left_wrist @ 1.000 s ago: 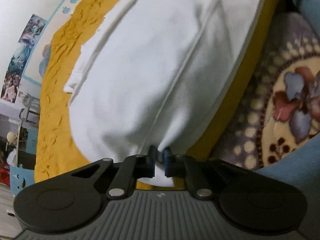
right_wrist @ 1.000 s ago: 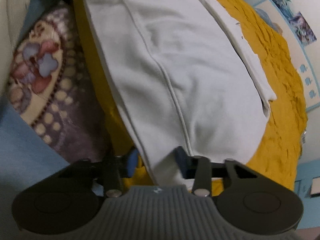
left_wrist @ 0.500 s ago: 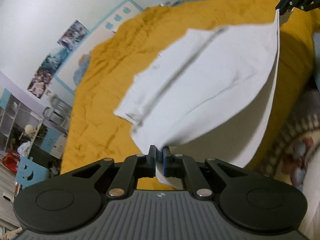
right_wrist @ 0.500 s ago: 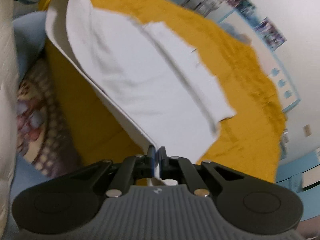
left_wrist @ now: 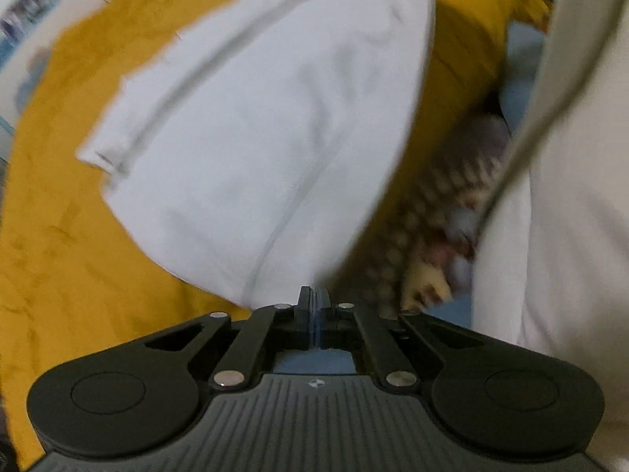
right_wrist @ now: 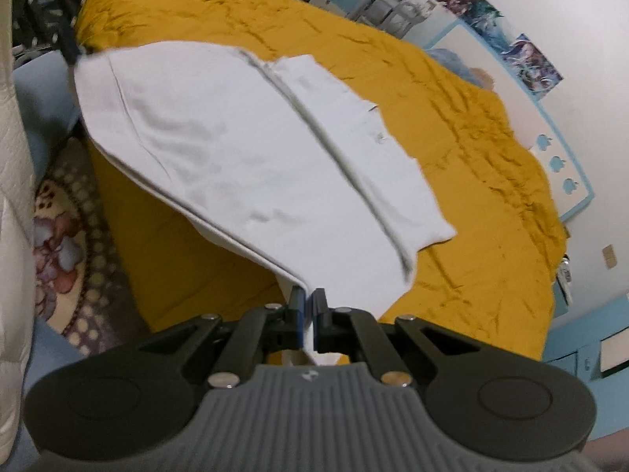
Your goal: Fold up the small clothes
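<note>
1. My right tongs (right_wrist: 309, 306): jaws pinched tight on one near corner of the white cotton garment (right_wrist: 251, 157), a thin fold of cloth nipped between the blue pads. Risk: the bite is shallow, so a tug could pull the hem free.
2. My left tongs (left_wrist: 314, 303): closed hard on the other near corner of the same garment (left_wrist: 251, 126). This view is blurred, so I cannot tell how much cloth sits between the pads. Risk: as above.
3. Garment: near edge raised between both tongs, far part with its sleeve lying on the bed. Two layers show along the lifted edge in the right view. Risk: if I hold only the top layer, the lower one will sag and the fold will come out skewed.
4. Mustard-yellow wrinkled bedspread (right_wrist: 452, 126): the surface under the garment. Risk: its rough nap may drag on the far part and bunch it as I carry the edge over.
5. Purple flowered rug (right_wrist: 59, 236): on the floor beside the bed. Risk: a dropped corner falls there.
</note>
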`<state>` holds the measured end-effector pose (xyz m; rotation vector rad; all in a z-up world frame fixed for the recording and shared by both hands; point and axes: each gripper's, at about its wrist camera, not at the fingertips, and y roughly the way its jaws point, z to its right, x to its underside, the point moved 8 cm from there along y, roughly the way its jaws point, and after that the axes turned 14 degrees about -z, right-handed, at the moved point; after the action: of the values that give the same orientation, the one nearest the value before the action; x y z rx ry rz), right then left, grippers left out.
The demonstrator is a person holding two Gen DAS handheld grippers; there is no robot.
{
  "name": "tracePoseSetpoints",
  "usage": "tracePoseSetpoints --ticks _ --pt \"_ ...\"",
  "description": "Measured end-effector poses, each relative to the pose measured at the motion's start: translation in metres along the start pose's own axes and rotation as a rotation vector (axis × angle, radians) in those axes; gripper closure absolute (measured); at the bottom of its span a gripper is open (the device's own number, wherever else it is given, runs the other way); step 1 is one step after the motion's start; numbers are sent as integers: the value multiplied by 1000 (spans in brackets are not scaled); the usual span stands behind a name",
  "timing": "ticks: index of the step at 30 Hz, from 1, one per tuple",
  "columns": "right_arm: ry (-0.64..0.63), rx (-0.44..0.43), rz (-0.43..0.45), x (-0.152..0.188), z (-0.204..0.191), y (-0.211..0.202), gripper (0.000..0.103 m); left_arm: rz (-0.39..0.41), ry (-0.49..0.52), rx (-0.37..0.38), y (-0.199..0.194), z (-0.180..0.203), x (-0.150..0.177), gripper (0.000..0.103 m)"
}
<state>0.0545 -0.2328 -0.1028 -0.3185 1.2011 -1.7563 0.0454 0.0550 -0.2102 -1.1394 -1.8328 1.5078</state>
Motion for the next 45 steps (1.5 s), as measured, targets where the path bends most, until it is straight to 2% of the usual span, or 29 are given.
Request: tracePoseSetpoints --ticks 2,3,4,5,6,7,8,14,20,25,27,29,31,33,37,38,42,45 --pt "-8 -7 2 1 -4 2 103 -19 5 -6 11 9 5 90" --pt "-10 -6 4 0 -6 1 103 -11 3 -22 13 11 5 88" --pt "-12 -3 5 0 -6 1 103 7 -6 -48 14 12 4 77" --pt "-15 1 6 1 -6 0 103 24 -20 -78 15 11 3 61" --pt "-17 4 8 0 -5 0 103 42 -32 -113 15 9 1 51" --pt "-18 7 10 0 -5 1 103 59 -36 -151 14 11 -2 37" --pt "-20 10 13 -1 -5 1 103 72 -28 -182 14 14 -4 32" --pt "-35 42 33 -6 -4 -4 103 79 84 -311 33 28 -18 30" --pt "-43 70 45 -8 3 -12 103 74 69 -438 49 26 -32 30" --pt "-22 91 59 -12 14 -17 103 78 68 -434 51 30 -32 29" --pt "-21 98 64 -13 18 -18 103 83 59 -461 46 26 -32 49" --pt "-17 100 66 -14 20 -18 103 89 32 -480 37 17 -29 81" --pt "-20 99 63 -13 20 -18 103 117 -3 -438 20 10 -26 91" --pt "-21 104 57 -12 20 -17 103 160 -43 -402 -6 1 -22 94" --pt "-7 111 50 -10 23 -19 103 249 -151 -376 -57 -29 -24 96" --pt "-2 117 54 -11 24 -20 103 273 -182 -372 -71 -40 -28 99" --pt "25 179 93 -22 40 -28 103 336 -260 -368 -108 -81 -54 99" --pt "46 241 126 -36 62 -34 103 356 -259 -414 -122 -113 -84 99"
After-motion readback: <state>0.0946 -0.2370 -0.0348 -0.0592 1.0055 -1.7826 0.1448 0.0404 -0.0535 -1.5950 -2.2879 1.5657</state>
